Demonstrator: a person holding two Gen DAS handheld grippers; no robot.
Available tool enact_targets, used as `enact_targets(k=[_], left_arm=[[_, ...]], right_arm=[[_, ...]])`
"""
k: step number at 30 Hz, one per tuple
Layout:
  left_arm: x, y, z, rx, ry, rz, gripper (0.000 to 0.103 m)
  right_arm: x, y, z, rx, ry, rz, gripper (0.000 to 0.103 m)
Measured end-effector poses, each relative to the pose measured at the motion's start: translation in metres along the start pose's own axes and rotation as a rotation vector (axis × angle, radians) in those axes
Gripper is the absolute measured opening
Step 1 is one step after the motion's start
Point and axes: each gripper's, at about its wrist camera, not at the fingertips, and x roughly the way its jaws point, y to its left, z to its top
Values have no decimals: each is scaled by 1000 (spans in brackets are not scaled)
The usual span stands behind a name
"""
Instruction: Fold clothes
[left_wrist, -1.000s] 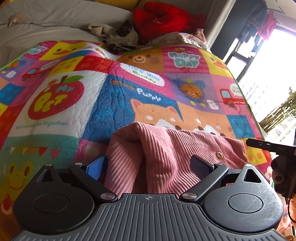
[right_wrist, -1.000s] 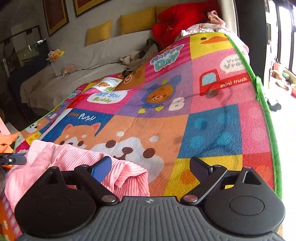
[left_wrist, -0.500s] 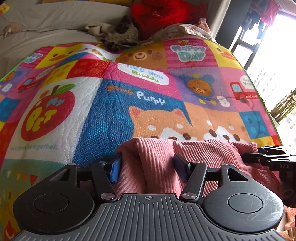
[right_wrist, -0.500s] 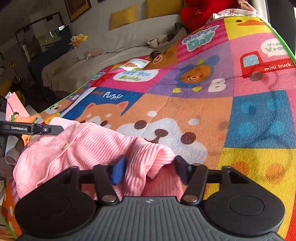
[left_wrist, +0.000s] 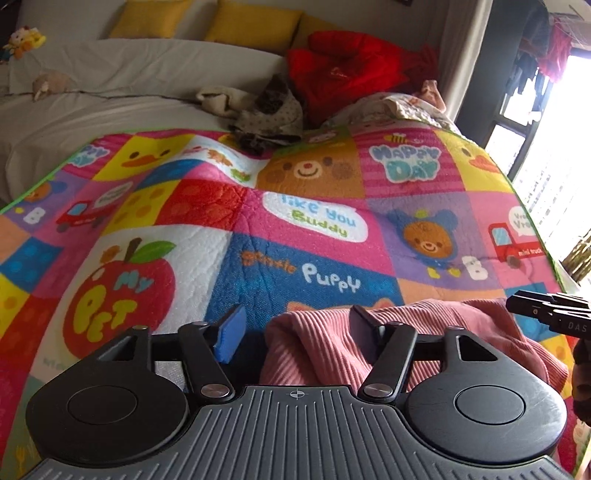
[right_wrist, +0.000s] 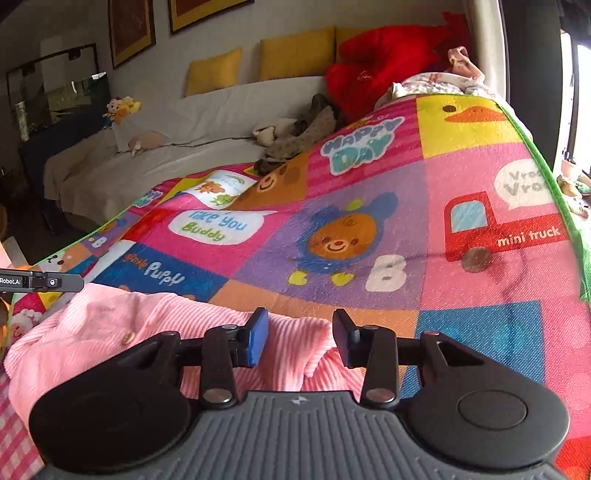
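We note: garment (left_wrist: 325, 354) – pink ribbed cloth, matt | play mat (left_wrist: 258, 240) – quilted printed fabric, slight sheen | left gripper (left_wrist: 295, 328) – matt black plastic, blue rubbery pad (left_wrist: 229, 334)

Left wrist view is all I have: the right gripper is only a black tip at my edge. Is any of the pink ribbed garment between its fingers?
Observer: Yes. The right gripper has a bunched fold of the pink ribbed garment between its pads, which look pressed on it.
Operator: Any buttons showing on that side?
Observer: One small pale button, left of the blue pad.
Operator: Anything beside the garment there?
Observer: A pink-and-white checked cloth, at the lower left corner.
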Motion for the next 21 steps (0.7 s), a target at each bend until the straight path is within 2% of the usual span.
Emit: enact_targets(k=[3,5,8,10,13,14,16,17,18,21], left_arm=[[-21,-1,-12,13,11,-15,83],[-31,0,-26,-3,41,-46,87],[-40,4,-50,-77,93,-111,88],[-44,1,-64,-94,101,-102,86],[-47,-6,-78,-95,82,-66,82],[-46,-9,-79,-84,70,-52,77],[-43,-13,-78,-73,51,-37,57],[-40,-13,-77,-78,51,-43,51],[-38,-15,-75,-77,51,-48,40],[-41,-25,-67,-50,38,-59,23]], right_arm=[[-24,18,-8,-69,-41,31,43],[-40,42,-20,-146,-51,85,45],[-38,70,-44,-208,33,169,53],[-27,85,-68,-254,108,171,57],[-34,95,-79,-288,55,132,58],[-37,92,-76,-255,50,145,59],[-46,86,-72,-197,28,155,63],[-51,87,-73,-201,12,144,64],[-56,88,-74,-215,-5,132,64],[-73,96,-76,-270,-49,113,68]])
